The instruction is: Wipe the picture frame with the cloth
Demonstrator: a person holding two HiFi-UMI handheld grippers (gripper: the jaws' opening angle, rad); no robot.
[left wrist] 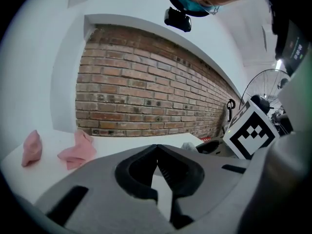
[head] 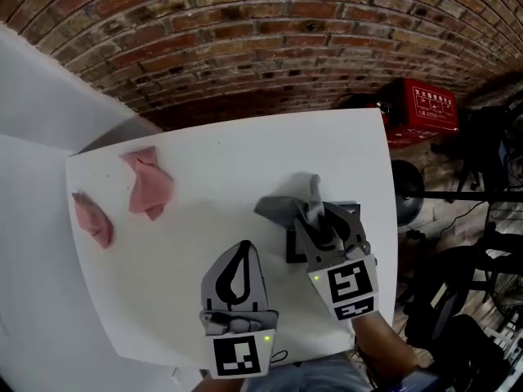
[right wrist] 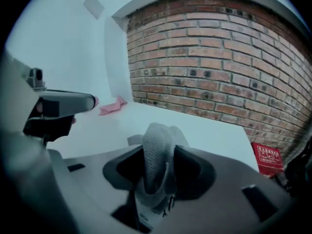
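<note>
A grey cloth (head: 282, 208) stands up between the jaws of my right gripper (head: 320, 219) over the near right part of the white table (head: 245, 162). In the right gripper view the cloth (right wrist: 158, 135) fills the gap of the right gripper (right wrist: 158, 151), whose jaws stand apart, open and loose around it. A dark picture frame (head: 292, 249) lies flat under that gripper, mostly hidden by it. My left gripper (head: 243, 246) hovers to the left of the frame near the front edge. Its fingertips meet, so the left gripper (left wrist: 157, 148) is shut with nothing in it.
Two pink cloths (head: 149, 182) (head: 94, 220) lie crumpled at the table's far left, also in the left gripper view (left wrist: 78, 151) (left wrist: 31, 148). A brick wall (head: 286, 31) runs behind the table. A red box (head: 431, 109) sits on the floor to the right, beside dark stands and a fan.
</note>
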